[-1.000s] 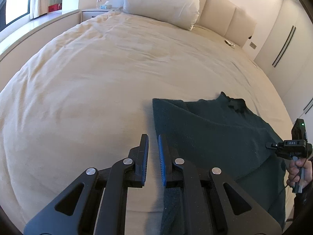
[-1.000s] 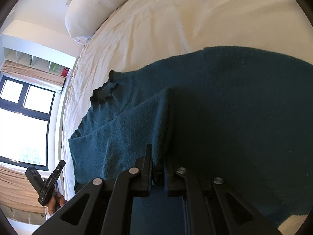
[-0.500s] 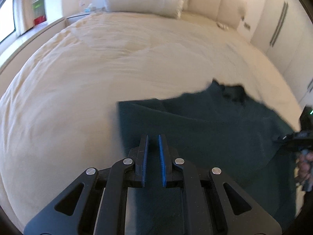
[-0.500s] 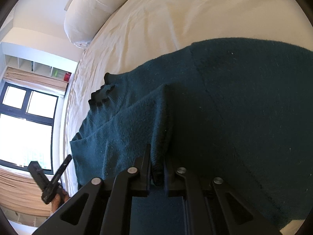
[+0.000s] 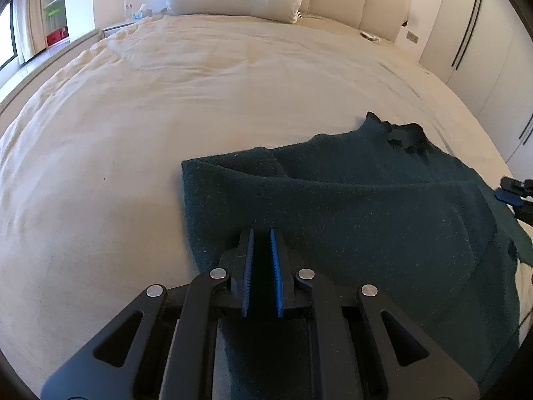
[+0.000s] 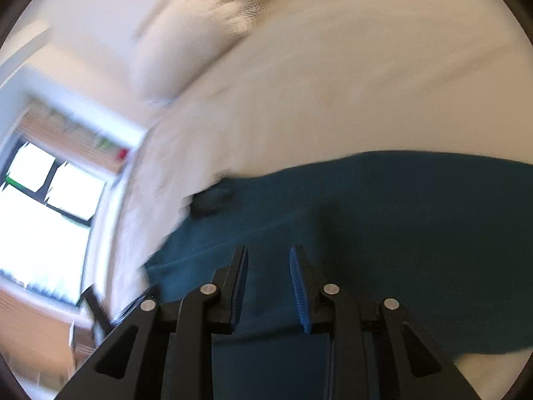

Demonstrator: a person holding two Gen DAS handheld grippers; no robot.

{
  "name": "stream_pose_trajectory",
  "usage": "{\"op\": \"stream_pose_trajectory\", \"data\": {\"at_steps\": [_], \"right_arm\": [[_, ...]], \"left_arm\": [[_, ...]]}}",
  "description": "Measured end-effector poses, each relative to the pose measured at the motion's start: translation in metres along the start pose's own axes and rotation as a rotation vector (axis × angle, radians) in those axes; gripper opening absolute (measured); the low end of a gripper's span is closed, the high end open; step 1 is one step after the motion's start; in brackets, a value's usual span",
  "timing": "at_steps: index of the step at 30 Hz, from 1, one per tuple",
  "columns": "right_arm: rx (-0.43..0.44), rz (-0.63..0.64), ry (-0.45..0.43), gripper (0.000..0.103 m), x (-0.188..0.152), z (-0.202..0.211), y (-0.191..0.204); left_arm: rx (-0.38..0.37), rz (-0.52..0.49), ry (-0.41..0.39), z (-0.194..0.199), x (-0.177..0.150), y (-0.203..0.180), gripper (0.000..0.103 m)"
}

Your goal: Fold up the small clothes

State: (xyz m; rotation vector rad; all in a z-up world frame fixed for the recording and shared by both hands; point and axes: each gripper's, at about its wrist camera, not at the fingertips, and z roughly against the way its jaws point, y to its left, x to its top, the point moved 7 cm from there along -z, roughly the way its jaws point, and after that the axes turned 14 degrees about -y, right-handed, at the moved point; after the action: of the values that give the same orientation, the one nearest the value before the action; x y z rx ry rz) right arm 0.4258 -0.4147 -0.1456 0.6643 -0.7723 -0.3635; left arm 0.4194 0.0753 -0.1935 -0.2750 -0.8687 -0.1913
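- Dark teal garment (image 5: 366,213) lies folded on the near right of the cream bed (image 5: 166,106); its left edge is straight, with bare sheet beyond.
- My left gripper (image 5: 262,243): jaws nearly together, cloth between; can't tell if pinched.
- My right gripper (image 6: 268,260): jaws just spreading, nothing held, over the garment.

Our left gripper (image 5: 262,236) points steeply down with its jaws nearly closed, only a narrow slit between the blue pads. Our right gripper (image 6: 268,255) has just been opening its jaws; they stand apart with nothing pinched between them, the view smeared by motion.
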Motion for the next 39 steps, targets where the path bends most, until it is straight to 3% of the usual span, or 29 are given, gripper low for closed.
{"op": "stream_pose_trajectory", "data": {"at_steps": [2,4,5,6,8,12,13,16,17,18,19,21,22,23,26,28,31,33,37,39], "right_arm": [[0.074,-0.009,0.043,0.044,-0.014,-0.027,0.012],[0.066,-0.045,0.043,0.05,-0.02,-0.045,-0.001],[0.074,-0.098,0.029,0.044,-0.02,-0.051,-0.015],[0.098,-0.154,0.002,0.024,-0.017,-0.049,-0.03],[0.11,-0.247,-0.041,0.005,-0.012,-0.038,-0.056],[-0.035,-0.324,-0.238,0.007,0.012,0.027,-0.122],[-0.101,-0.327,-0.286,0.01,0.016,0.052,-0.136],[-0.18,-0.318,-0.415,0.046,0.022,0.12,-0.153],[-0.216,-0.297,-0.467,0.063,0.021,0.149,-0.157],[-0.249,-0.279,-0.524,0.072,0.017,0.18,-0.162],[-0.271,-0.284,-0.564,0.074,0.012,0.204,-0.171],[-0.307,-0.352,-0.604,0.075,-0.002,0.241,-0.194],[-0.329,-0.41,-0.629,0.075,-0.01,0.259,-0.21],[-0.351,-0.492,-0.662,0.075,-0.019,0.281,-0.232],[-0.391,-0.644,-0.726,0.075,-0.038,0.316,-0.278],[-0.356,-0.699,-0.752,0.072,-0.039,0.326,-0.295],[-0.352,-0.715,-0.762,0.072,-0.031,0.327,-0.302],[-0.342,-0.75,-0.786,0.072,-0.024,0.33,-0.308],[-0.354,-0.752,-0.811,0.072,-0.014,0.325,-0.313],[-0.37,-0.75,-0.823,0.064,-0.005,0.328,-0.315]], "left_arm": [[-0.014,0.018,-0.004,0.001,-0.001,0.003,0.011],[-0.029,0.026,-0.008,0.002,-0.002,0.004,0.011],[-0.039,0.024,-0.012,0.002,-0.003,0.005,0.011],[-0.043,0.024,-0.015,0.003,-0.003,0.005,0.011],[-0.052,0.033,-0.025,0.003,-0.004,0.006,0.011],[-0.046,0.029,-0.036,0.004,-0.004,0.006,0.011],[-0.045,0.033,-0.039,0.005,-0.003,0.006,0.011],[-0.021,0.055,-0.036,0.017,-0.002,0.004,0.011],[-0.008,0.058,-0.048,0.026,0.0,0.001,0.011],[-0.009,0.053,-0.07,0.036,0.002,-0.004,0.011],[-0.015,0.044,-0.09,0.045,0.004,-0.01,0.012],[-0.022,0.035,-0.13,0.062,0.006,-0.024,0.029],[-0.031,0.055,-0.151,0.073,0.006,-0.031,0.063],[-0.045,0.08,-0.173,0.081,0.006,-0.036,0.088],[-0.059,0.117,-0.227,0.102,0.006,-0.049,0.091],[-0.068,0.152,-0.222,0.109,0.005,-0.057,0.091],[-0.052,0.187,-0.209,0.117,0.008,-0.067,0.091],[-0.03,0.188,-0.245,0.127,0.018,-0.074,0.091],[-0.035,0.123,-0.267,0.142,0.036,-0.097,0.091],[-0.053,0.109,-0.298,0.148,0.042,-0.103,0.092]]}}
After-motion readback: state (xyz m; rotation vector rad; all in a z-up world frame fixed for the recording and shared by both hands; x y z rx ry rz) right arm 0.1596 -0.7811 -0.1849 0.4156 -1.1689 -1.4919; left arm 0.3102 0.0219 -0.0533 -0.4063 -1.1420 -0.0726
